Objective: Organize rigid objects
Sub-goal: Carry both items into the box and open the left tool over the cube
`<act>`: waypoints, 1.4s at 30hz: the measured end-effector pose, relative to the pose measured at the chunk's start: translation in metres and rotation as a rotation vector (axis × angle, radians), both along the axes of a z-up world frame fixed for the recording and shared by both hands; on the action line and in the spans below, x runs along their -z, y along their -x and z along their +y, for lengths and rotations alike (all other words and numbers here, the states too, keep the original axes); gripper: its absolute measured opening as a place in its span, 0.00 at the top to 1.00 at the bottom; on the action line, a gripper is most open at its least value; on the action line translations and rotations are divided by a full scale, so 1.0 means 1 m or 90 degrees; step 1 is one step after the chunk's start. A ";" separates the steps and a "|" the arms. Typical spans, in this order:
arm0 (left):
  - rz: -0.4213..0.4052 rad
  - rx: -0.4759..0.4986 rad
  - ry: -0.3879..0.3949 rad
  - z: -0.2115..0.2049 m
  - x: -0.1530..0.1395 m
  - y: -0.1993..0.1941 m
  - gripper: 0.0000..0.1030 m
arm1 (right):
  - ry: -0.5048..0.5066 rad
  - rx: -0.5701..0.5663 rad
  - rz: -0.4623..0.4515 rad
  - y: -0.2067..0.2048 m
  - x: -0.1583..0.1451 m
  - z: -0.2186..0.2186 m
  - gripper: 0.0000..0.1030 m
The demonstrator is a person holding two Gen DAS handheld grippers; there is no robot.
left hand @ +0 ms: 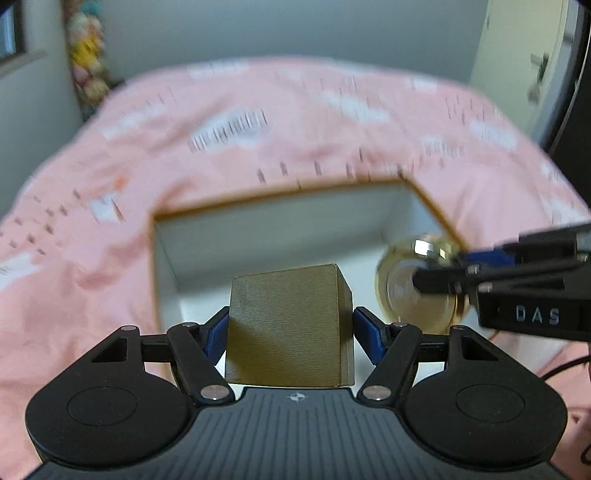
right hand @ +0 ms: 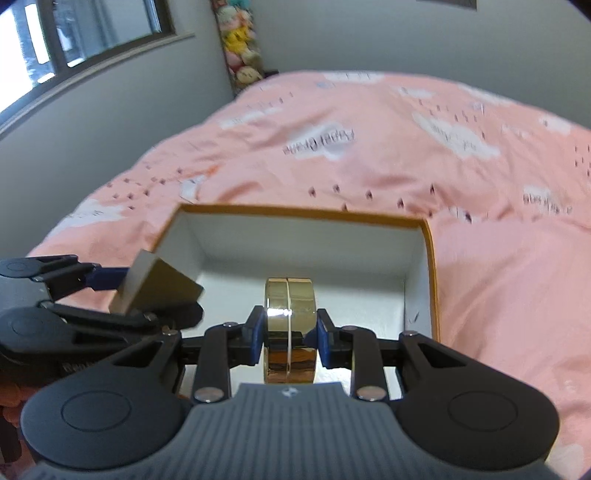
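Over the bed: both grippers hang above an open box with white inner walls and an orange-brown rim, which sits on a pink bedspread printed with white clouds.

Left gripper: its blue pads press on the two opposite side faces of a brass-coloured cube; the fingers stand wide apart, with the cube filling the gap.

Cube relative to fingers: it sits between the pads and juts forward past the fingertips, its base close to the gripper body. In the right wrist view the cube is tilted, at the box's left wall.

Right gripper: its blue pads pinch the flat faces of a shiny gold disc-shaped case with a seam around its rim; the fingers are close together.

Disc relative to fingers: it stands on edge between the pads, rim towards the camera, reaching above and below them.

Disc in the left wrist view: the case shows its round face at the box's right side, held by the right gripper.

Box interior: white floor, in view between the two held things.

Background: grey walls, a window and a stack of soft toys in the corner.
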State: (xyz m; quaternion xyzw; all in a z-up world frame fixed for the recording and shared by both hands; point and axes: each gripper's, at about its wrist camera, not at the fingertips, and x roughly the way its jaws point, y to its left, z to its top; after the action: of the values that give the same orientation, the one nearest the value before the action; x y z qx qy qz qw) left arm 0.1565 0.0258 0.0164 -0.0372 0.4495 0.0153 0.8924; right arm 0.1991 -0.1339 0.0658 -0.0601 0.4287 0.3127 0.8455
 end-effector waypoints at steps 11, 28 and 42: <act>0.135 0.003 -0.108 -0.005 0.048 -0.030 0.22 | 0.037 0.006 0.078 -0.028 0.054 0.012 0.73; 0.177 0.046 -0.248 -0.023 0.066 -0.036 0.20 | 0.048 -0.006 0.104 -0.028 0.068 0.018 0.73; 0.119 0.014 -0.184 -0.014 0.049 -0.030 0.10 | 0.055 -0.004 0.108 -0.029 0.072 0.020 0.73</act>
State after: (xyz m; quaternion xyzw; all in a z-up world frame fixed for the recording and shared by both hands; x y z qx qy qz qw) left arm 0.1861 0.0116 -0.0327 0.0983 0.5238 0.0733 0.8430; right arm 0.2279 -0.1141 -0.0062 -0.0714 0.5120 0.3005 0.8015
